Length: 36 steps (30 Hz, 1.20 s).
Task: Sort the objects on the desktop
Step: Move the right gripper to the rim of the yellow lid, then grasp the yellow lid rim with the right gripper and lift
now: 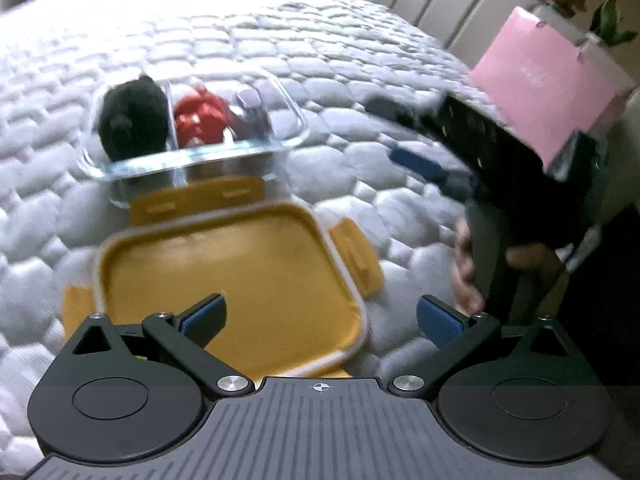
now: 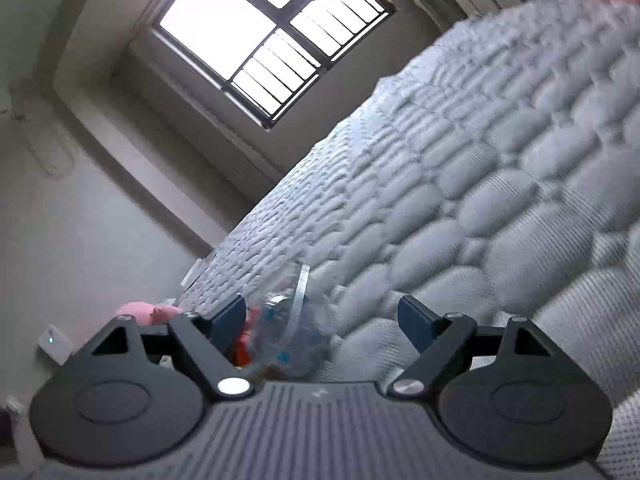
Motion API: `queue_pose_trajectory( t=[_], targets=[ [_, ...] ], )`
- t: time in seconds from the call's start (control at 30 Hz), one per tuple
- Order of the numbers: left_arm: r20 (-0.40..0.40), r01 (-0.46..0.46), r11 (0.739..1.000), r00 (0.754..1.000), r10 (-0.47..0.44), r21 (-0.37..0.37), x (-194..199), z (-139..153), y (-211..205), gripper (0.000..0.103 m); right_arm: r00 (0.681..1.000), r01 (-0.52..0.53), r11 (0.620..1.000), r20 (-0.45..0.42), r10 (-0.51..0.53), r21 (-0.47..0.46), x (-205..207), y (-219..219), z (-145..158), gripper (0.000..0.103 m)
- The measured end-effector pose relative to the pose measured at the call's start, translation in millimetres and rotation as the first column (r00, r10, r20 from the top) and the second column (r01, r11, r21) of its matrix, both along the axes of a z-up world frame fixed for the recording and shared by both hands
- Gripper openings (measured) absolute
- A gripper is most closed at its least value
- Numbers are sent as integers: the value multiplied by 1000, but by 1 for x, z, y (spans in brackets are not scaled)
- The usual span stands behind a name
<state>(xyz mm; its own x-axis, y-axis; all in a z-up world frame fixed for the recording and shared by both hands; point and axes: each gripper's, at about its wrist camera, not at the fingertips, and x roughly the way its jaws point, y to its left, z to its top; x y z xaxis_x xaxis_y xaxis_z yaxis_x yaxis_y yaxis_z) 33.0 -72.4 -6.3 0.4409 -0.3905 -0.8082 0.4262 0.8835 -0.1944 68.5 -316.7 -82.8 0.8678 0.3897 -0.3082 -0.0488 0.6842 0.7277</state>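
Sorting stage, lid off. Clear glass container (image 1: 192, 136) resting on the quilted mattress (image 1: 280, 40), divided into compartments: a black fuzzy object (image 1: 134, 118) in the left one, a red object (image 1: 202, 120) and a greyish-purple object (image 1: 252, 110) in the right one. Yellow clip-on lid (image 1: 232, 284) lying flat on the mattress just in front of the container, its far flap touching or nearly touching the glass wall, latches splayed outward.

Left tongs (image 1: 320, 316) hovering above the lid's near right corner, blue pads spread wide, nothing between them. Right tongs (image 1: 416, 136) seen from the left wrist as a blurred dark body under a pink tag (image 1: 544, 80), held by a hand (image 1: 468, 272) at the right of the container, tips aimed toward the glass. Right tongs (image 2: 322, 320) in their own view likewise spread apart and empty, rolled steeply sideways, with the container low between the fingers and the window (image 2: 264, 36) above.

Scene consistent with two stages: contents settled and lid due to go back on, or lid set aside so that things may go in or come out. No loose item visible outside the container. Any lid handling calls for a grasp on the thin rim or a latch, level carriage, and square alignment over the glass. Motion blur suggests both tongs in transit.
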Motion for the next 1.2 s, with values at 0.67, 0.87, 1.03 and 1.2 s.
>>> queue_pose_trajectory(
  t=[0.67, 0.87, 1.03, 1.2],
  targets=[
    [94, -164, 976, 984, 152, 142, 0, -9, -9, 103, 999, -50, 993, -3, 49, -106, 5, 16, -2, 96],
    [138, -216, 967, 970, 198, 135, -1, -2, 8, 103, 999, -40, 994, -13, 39, -102, 6, 15, -6, 98],
    [126, -312, 946, 945, 300, 84, 2, -1, 44, 103, 998, -58, 985, -6, 57, -163, 2, 20, -4, 100],
    [119, -409, 911, 909, 400, 58, 3, 5, 87, 103, 997, -73, 975, -10, 72, -208, 0, 28, -5, 103]
  ],
)
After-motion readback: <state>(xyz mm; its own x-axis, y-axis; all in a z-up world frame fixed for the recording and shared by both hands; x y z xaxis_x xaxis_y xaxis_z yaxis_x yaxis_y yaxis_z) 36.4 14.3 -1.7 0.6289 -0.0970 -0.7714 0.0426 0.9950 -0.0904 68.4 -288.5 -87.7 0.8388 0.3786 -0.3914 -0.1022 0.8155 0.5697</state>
